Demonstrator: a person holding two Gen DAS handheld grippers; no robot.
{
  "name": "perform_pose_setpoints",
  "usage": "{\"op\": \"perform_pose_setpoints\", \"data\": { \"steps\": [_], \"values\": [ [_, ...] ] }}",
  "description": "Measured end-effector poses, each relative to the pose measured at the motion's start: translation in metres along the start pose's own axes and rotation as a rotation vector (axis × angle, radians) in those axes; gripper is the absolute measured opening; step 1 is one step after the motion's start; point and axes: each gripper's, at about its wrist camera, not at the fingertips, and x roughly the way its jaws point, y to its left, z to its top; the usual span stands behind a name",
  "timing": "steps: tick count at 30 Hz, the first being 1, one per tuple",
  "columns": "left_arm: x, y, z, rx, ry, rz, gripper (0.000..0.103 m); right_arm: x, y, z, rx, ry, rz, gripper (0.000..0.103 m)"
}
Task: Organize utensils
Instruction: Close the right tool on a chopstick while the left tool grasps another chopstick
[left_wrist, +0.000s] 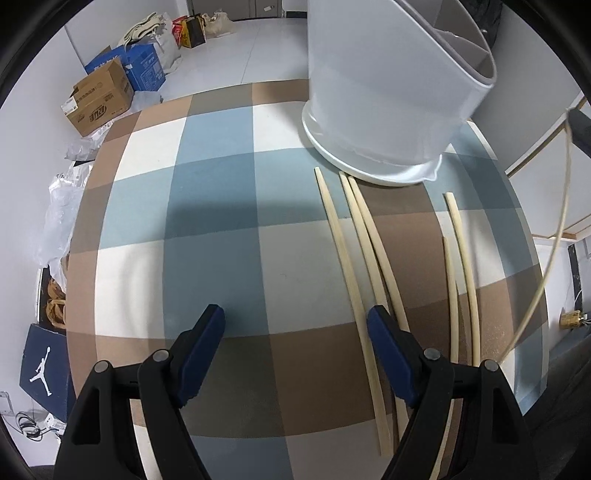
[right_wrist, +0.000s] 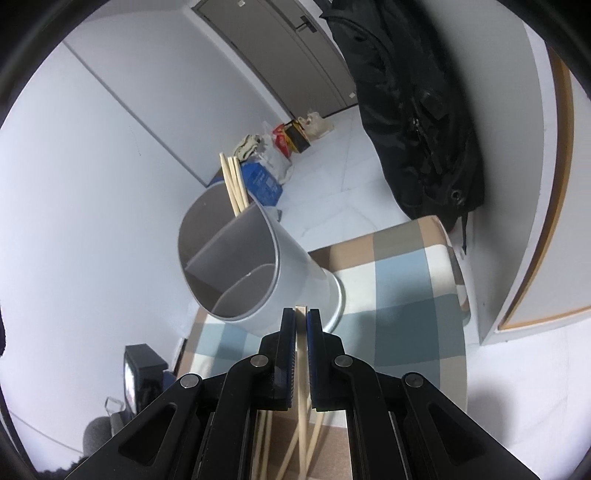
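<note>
A white utensil holder (left_wrist: 391, 92) with inner dividers stands on a saucer at the far side of the checked table (left_wrist: 207, 206). Several pale chopsticks (left_wrist: 354, 258) lie on the table in front of it. My left gripper (left_wrist: 295, 317) is open and empty, low over the table, left of the chopsticks. My right gripper (right_wrist: 301, 314) is shut on one chopstick (right_wrist: 302, 354), held above the table near the holder's (right_wrist: 251, 258) rim. Three chopsticks (right_wrist: 232, 181) stand in the holder's far compartment. The held chopstick also shows at the right edge of the left wrist view (left_wrist: 554, 236).
Cardboard boxes (left_wrist: 99, 96) and bags lie on the floor beyond the table. A black jacket (right_wrist: 417, 110) hangs at the table's far end. A wooden-edged panel (right_wrist: 546, 221) stands to the right.
</note>
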Motion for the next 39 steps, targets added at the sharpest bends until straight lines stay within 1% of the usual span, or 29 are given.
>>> {"op": "perform_pose_setpoints", "data": {
  "steps": [6,10,14,16,18,19,21,22,24,26,28,32,34,36,38,39],
  "values": [
    [0.005,0.007,0.007,-0.03,0.023,0.018,0.076,-0.008,-0.002,0.001,0.008,-0.016,0.018,0.005],
    [0.009,0.008,0.015,-0.032,0.038,0.086,0.076,-0.011,-0.004,0.002,0.018,-0.022,0.03,0.005],
    [0.011,0.007,0.019,-0.038,0.047,0.074,0.075,-0.013,-0.005,0.004,0.02,-0.029,0.036,0.005],
    [0.009,0.006,0.015,-0.048,0.035,0.05,0.066,-0.013,-0.006,0.004,0.021,-0.03,0.039,0.005],
    [0.005,0.003,0.008,-0.043,0.026,0.045,0.051,-0.012,-0.006,0.005,0.023,-0.029,0.04,0.005],
    [0.0,-0.002,0.001,-0.037,0.022,0.043,0.048,-0.012,-0.006,0.005,0.025,-0.029,0.042,0.005],
    [-0.005,-0.005,-0.008,-0.016,0.022,0.037,0.034,-0.011,-0.006,0.006,0.027,-0.027,0.046,0.005],
    [-0.008,-0.008,-0.01,-0.009,0.025,0.033,0.031,-0.011,-0.006,0.006,0.027,-0.026,0.048,0.005],
    [-0.012,-0.01,-0.017,0.002,0.033,0.017,0.021,-0.011,-0.004,0.006,0.026,-0.025,0.053,0.005],
    [-0.016,-0.012,-0.025,0.032,0.047,-0.007,0.02,-0.012,-0.002,0.005,0.021,-0.026,0.06,0.005],
    [-0.019,-0.011,-0.026,0.033,0.057,-0.022,0.02,-0.013,0.0,0.005,0.014,-0.028,0.063,0.005],
    [-0.026,0.0,-0.011,-0.036,0.04,-0.049,0.021,-0.012,0.001,0.005,0.01,-0.03,0.063,0.005],
    [-0.028,0.002,0.0,-0.063,0.02,-0.072,0.023,-0.011,0.001,0.005,0.014,-0.029,0.064,0.005],
    [-0.027,-0.002,0.013,-0.055,0.008,-0.048,0.033,-0.01,0.0,0.006,0.019,-0.028,0.063,0.005],
    [-0.022,-0.005,0.021,-0.046,0.004,-0.043,0.037,-0.009,-0.001,0.006,0.023,-0.028,0.062,0.005],
    [-0.017,-0.006,0.026,-0.041,0.009,-0.032,0.038,-0.009,-0.002,0.006,0.024,-0.028,0.061,0.005]
  ]
}}
